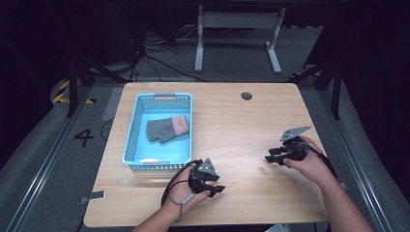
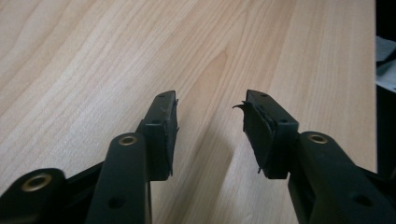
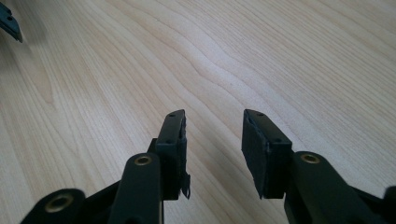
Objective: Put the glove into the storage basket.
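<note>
High view: grey gloves (image 1: 167, 129) lie in blue basket (image 1: 131, 140) on wooden table (image 1: 251, 125). Left gripper (image 1: 218, 189) just beside basket, jaws apart, empty. Right gripper (image 1: 270, 155) well apart, jaws apart, empty.

On the table (image 1: 251, 125) a basket (image 1: 133, 130) stands at the left side, with gloves (image 1: 167, 128) lying inside it. The left gripper (image 1: 217, 189) rests on the tabletop just in front of the basket's near right corner; the right gripper (image 1: 270, 155) sits well apart, toward the right edge
</note>
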Motion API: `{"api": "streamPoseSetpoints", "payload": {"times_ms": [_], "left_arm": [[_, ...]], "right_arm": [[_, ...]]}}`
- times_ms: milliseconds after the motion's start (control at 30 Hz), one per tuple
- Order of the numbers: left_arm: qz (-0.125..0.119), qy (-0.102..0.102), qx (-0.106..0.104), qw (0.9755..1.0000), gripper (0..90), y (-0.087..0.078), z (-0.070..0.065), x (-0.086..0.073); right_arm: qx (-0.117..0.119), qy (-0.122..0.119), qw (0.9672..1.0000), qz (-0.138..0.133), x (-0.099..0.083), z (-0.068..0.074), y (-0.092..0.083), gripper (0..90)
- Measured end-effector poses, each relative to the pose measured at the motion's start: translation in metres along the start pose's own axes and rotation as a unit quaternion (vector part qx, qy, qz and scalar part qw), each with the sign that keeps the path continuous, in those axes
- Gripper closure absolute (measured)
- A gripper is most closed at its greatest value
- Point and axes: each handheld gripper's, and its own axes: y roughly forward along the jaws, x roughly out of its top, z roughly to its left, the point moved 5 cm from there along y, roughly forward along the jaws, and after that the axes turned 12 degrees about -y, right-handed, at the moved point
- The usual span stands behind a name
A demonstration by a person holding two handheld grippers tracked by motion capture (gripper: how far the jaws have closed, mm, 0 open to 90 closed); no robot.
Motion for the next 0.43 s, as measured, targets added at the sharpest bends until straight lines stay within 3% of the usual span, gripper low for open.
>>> {"api": "streamPoseSetpoints", "payload": {"times_ms": [167, 433], "left_arm": [[0.012, 0.007, 0.0, 0.9999, 53.3, 0.0066, -0.0029, -0.0017], [0.001, 0.014, 0.003, 0.9999, 49.1, 0.0041, -0.0038, -0.0013]], "right_arm": [[0.002, 0.003, 1.0, 0.002, -0.0014, -0.0008, 0.0013, 61.1], [0.001, 0.007, 1.0, 0.001, -0.0021, -0.0018, 0.0016, 59.9]]}}
